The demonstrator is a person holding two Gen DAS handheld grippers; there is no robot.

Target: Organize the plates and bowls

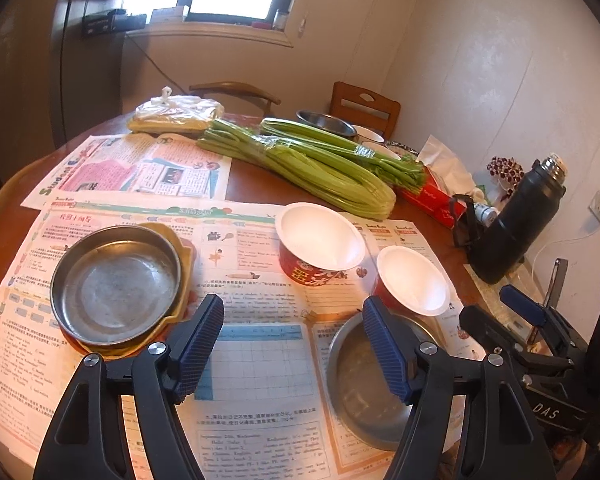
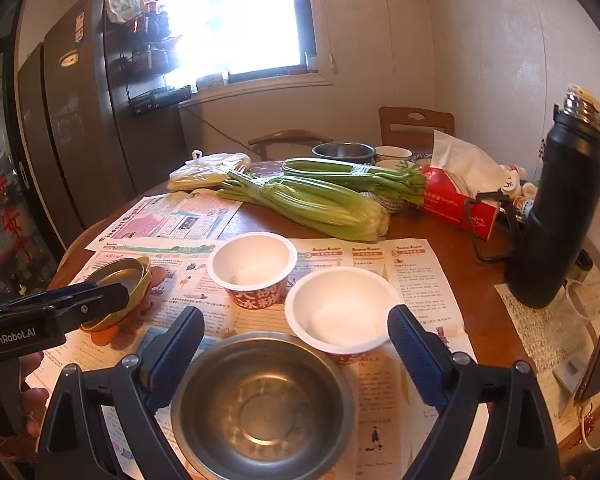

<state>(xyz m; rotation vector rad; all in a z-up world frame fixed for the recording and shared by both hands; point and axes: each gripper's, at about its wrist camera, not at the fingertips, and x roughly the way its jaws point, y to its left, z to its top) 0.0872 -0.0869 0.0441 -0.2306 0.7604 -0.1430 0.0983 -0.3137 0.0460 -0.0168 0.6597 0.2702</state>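
In the left wrist view my left gripper (image 1: 294, 316) stands open over the newspaper with nothing between its fingers. To its left, a steel plate (image 1: 116, 288) rests on a yellow plate. Two paper bowls, white inside and red outside, stand beyond: one (image 1: 320, 236) in the middle, one (image 1: 414, 280) to the right. In the right wrist view my right gripper (image 2: 296, 320) is open. A steel bowl (image 2: 260, 404) sits on the table between its fingers, and the pads stand clear of the rim. The nearer paper bowl (image 2: 340, 308) touches that bowl's far edge.
Two celery bundles (image 2: 316, 204) lie across the table's middle. A red tissue box (image 2: 456, 208) and a black thermos (image 2: 556, 216) stand at the right. Another steel bowl (image 2: 344, 152) and small white bowls sit at the far edge by a chair. A fridge stands left.
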